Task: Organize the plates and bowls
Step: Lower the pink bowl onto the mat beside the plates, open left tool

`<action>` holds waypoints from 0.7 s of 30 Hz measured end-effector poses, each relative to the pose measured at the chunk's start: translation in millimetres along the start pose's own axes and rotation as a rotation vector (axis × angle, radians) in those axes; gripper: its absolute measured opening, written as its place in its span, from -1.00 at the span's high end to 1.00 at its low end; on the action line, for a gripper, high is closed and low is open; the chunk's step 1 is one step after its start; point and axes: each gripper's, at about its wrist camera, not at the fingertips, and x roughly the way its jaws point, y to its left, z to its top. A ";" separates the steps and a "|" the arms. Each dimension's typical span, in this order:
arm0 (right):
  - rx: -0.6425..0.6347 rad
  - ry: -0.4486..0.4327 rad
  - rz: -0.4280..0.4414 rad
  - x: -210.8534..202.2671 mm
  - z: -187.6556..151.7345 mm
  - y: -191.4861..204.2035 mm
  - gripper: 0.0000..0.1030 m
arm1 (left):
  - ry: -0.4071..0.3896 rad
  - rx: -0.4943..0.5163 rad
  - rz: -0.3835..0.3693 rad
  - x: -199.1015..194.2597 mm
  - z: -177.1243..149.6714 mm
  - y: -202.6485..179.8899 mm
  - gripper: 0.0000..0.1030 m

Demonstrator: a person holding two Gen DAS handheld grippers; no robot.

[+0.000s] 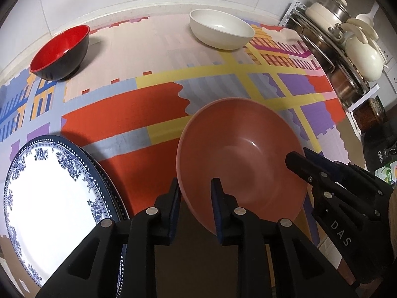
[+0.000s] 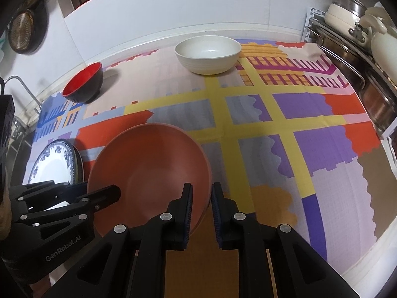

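Note:
A large terracotta bowl (image 1: 248, 149) (image 2: 153, 164) hangs tilted over the near edge of the patterned cloth, held from both sides. My left gripper (image 1: 196, 196) (image 2: 101, 191) is shut on its left rim, one finger inside the bowl and one outside. On the opposite rim my right gripper (image 2: 201, 198) (image 1: 299, 156) is shut in the same way. A blue-and-white flowered plate (image 1: 49, 193) (image 2: 52, 164) lies on top of a small stack at the near left. At the back left stands a red-and-black bowl (image 1: 59, 49) (image 2: 83, 84), and at the back centre a cream bowl (image 1: 220, 28) (image 2: 208, 52).
The colourful cloth (image 1: 148, 104) (image 2: 285, 124) covers the counter up to a white tiled wall. A rack of steel and cream pots (image 1: 352, 49) (image 2: 359, 32) crowds the right edge. A pan (image 2: 22, 32) hangs on the wall at the left.

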 end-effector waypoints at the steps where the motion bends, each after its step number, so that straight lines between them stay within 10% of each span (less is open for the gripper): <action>1: 0.004 -0.001 0.003 0.0 0.3 -0.7 0.64 | 0.001 -0.005 -0.003 0.1 0.7 1.6 0.54; 11: 0.011 -0.032 -0.009 -8.8 6.3 1.1 0.44 | -0.114 0.007 0.093 -24.9 6.7 11.7 -0.15; 21: 0.042 -0.079 0.004 -16.2 27.1 -1.2 0.32 | -0.213 0.053 0.139 -44.0 32.8 16.2 -0.27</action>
